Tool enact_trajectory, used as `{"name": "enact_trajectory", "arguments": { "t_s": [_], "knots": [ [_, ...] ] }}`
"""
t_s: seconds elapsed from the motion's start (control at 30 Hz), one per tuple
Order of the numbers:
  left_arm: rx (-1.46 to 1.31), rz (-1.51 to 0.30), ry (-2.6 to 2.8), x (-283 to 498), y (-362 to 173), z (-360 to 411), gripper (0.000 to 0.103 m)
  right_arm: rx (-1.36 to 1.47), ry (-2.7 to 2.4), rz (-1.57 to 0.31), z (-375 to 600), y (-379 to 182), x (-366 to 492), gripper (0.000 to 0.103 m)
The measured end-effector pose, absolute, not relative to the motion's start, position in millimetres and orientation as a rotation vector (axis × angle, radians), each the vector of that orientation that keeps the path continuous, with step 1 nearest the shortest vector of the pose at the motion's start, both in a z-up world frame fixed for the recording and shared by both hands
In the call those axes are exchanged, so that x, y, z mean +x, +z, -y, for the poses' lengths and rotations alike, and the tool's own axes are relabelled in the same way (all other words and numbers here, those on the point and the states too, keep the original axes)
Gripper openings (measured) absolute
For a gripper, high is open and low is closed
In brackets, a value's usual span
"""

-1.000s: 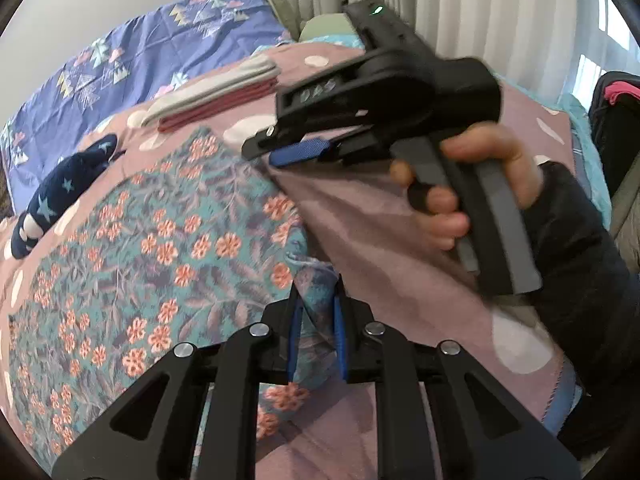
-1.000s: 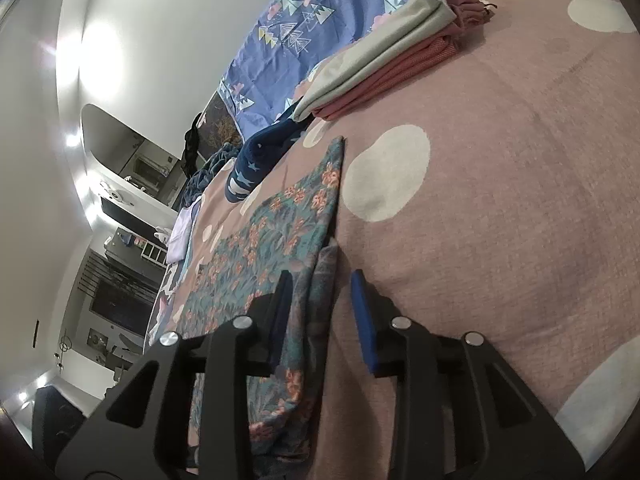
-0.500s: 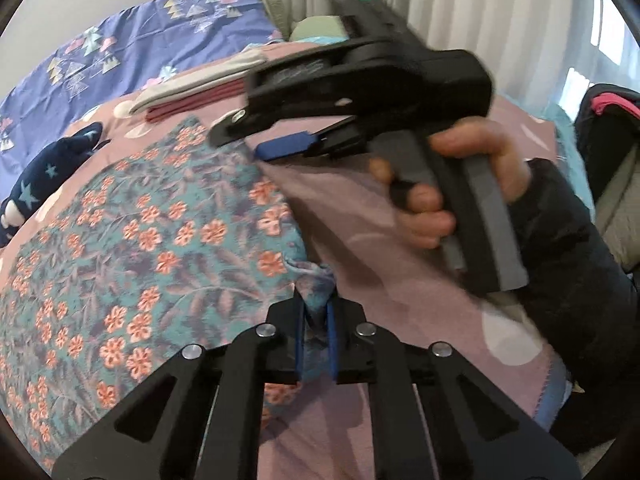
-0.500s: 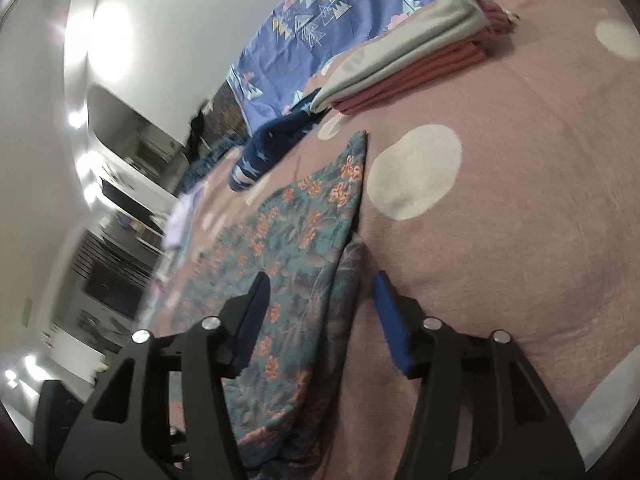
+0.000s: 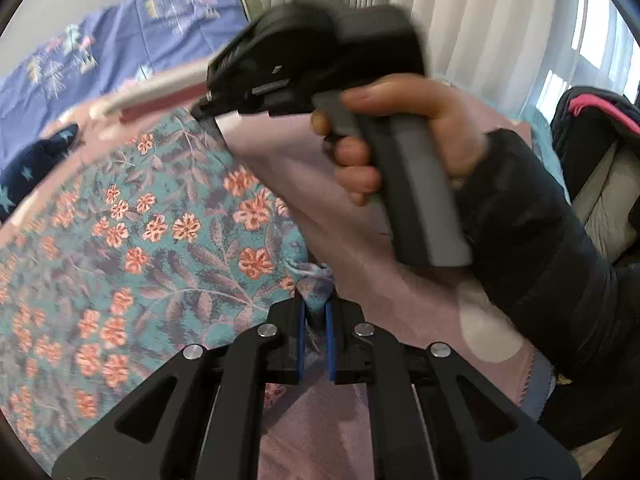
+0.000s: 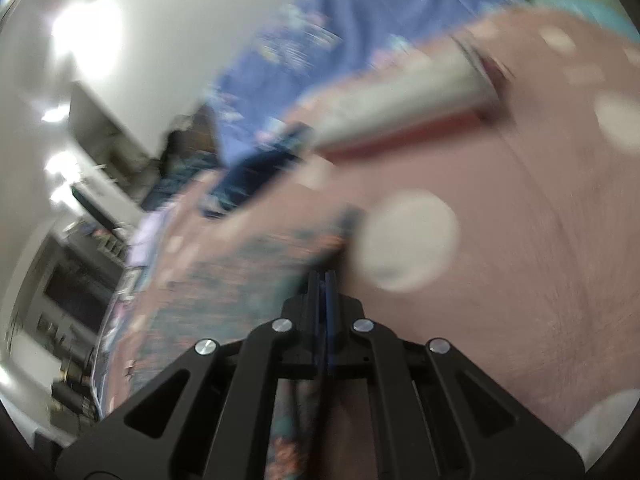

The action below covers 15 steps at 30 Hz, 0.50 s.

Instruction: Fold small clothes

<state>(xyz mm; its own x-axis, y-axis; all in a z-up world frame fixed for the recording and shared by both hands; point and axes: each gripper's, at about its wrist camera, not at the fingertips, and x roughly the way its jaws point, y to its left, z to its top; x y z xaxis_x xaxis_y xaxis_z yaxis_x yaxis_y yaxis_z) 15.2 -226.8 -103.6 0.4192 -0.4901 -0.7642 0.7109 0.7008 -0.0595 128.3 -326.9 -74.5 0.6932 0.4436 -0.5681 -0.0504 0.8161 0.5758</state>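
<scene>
1. Left tongs [image 5: 315, 320] clenched on a bunched corner of the floral cloth [image 5: 152, 248], at the cloth's near right corner; same pinch as a second ago, nothing let go.
2. Right tongs [image 6: 323, 292] now clamped shut on the floral cloth's right edge, further along toward the far corner. A second ago and half a second ago stood wide apart astride that edge; closed only just now.
3. Right-wrist view heavily smeared, so in quick motion; exact amount of fabric between the pads not readable there. In the left-wrist view, right tongs' tip [image 5: 204, 110] sits at the cloth's far right corner, blurred.
4. Floral cloth spread flat on the pink dotted bedspread [image 5: 400, 312], most of it lying left of the two pinched points.
5. Beyond the floral cloth's far edge: folded stack [image 5: 160, 96] of grey and red garments; off its far left side, a dark starred garment [image 5: 24, 160]; behind those, a blue patterned cover [image 5: 120, 48].
6. Meaning for the task: both corners of one side now gripped, so likely ready for lifting that edge and carrying it across the floral cloth for the first fold.
7. Risk, as a judgement: thin single-layer edge in the right tongs may slip during a fast swing; even tension between both pinches needed for a straight crease.
</scene>
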Motion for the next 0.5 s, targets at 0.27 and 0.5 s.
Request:
{"name": "enact_trajectory", "arguments": {
  "t_s": [0.27,0.5],
  "knots": [
    [0.301,-0.866,-0.792,18.5,-110.9,226.1,0.008,0.76,0.348,-0.758,359.1,-88.0,127.0,0.02],
    [0.308,-0.866,-0.795,11.9,-114.9,228.7,0.008,0.608,0.422,-0.908,316.9,-70.3,190.9,0.056]
  ]
}}
